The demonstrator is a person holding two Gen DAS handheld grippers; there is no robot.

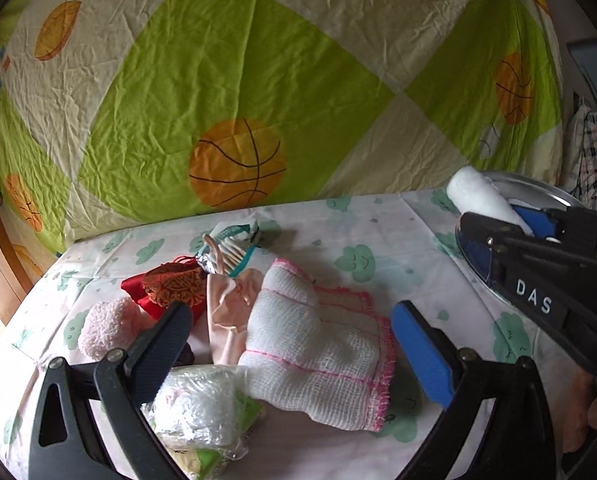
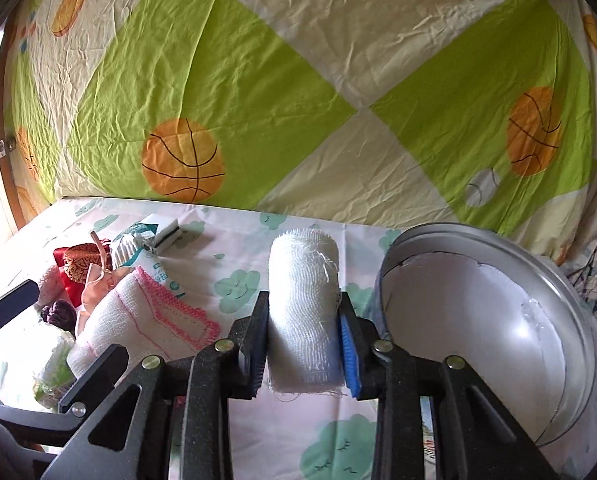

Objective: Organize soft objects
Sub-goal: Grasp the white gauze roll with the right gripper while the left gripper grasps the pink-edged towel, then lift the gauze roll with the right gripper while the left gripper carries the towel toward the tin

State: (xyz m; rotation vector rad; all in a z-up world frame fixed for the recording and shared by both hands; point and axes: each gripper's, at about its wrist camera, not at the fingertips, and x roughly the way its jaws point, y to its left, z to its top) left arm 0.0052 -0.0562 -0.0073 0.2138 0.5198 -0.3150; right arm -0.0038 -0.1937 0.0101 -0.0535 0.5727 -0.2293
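White gauze roll (image 2: 304, 312) upright in right gripper (image 2: 303, 344), beside metal bowl (image 2: 498, 248).

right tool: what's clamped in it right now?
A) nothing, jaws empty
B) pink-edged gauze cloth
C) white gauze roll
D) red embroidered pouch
C: in the right wrist view the right tool has both pads pressed on the white gauze roll, just left of the metal basin; the pink-edged gauze cloth and red pouch lie on the sheet by the open left tool.

Soft items are crowding the left of the bed sheet (image 2: 234, 240); the metal basin (image 2: 538, 264) is blocking the right. The bare strip between them is lying open toward the quilt (image 2: 298, 100).
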